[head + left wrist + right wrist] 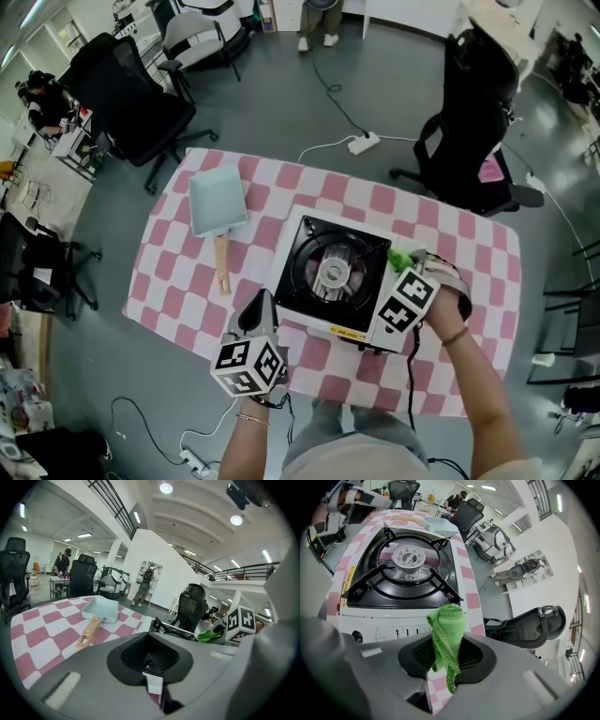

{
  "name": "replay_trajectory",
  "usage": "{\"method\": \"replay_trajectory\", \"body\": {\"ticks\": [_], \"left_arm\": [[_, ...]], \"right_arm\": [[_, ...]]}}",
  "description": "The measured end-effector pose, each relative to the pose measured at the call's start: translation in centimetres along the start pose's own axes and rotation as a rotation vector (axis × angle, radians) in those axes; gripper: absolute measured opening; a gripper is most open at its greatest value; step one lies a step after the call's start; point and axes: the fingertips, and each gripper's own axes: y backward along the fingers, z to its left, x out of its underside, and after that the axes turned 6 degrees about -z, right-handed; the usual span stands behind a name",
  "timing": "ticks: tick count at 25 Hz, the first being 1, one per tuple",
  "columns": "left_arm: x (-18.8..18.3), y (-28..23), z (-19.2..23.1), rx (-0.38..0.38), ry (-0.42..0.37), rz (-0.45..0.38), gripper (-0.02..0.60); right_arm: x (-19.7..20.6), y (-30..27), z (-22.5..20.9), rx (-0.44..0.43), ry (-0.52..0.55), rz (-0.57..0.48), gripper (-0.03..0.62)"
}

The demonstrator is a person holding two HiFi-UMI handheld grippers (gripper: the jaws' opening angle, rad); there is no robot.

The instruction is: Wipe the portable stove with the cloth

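The white portable stove (302, 242) with its black burner top stands in the middle of the pink-checked table (178, 281). My right gripper (413, 263) is at the stove's right front corner, shut on a green cloth (401, 258). In the right gripper view the cloth (446, 629) sticks up out of the gripper (446, 654) and hangs just short of the stove's (401, 569) white side panel. My left gripper (262, 303) hovers off the stove's left front corner, shut with nothing in it. In the left gripper view the gripper (149, 656) points past the stove (172, 631).
A pale teal square pan (217, 200) with a wooden handle lies on the table left of the stove, also visible as the pan (101, 609) in the left gripper view. Black office chairs (473, 131) stand round the table. A power strip (364, 142) and cables lie on the floor behind.
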Motion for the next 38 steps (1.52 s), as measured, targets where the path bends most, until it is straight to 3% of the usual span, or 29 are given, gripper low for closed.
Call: {"method": "replay_trajectory", "body": {"ticks": [38], "left_arm": [[1.0, 5.1, 0.4, -0.002, 0.009, -0.02, 0.0]], "right_arm": [[0.8, 3.7, 6.0, -0.057, -0.01, -0.01, 0.1]]}}
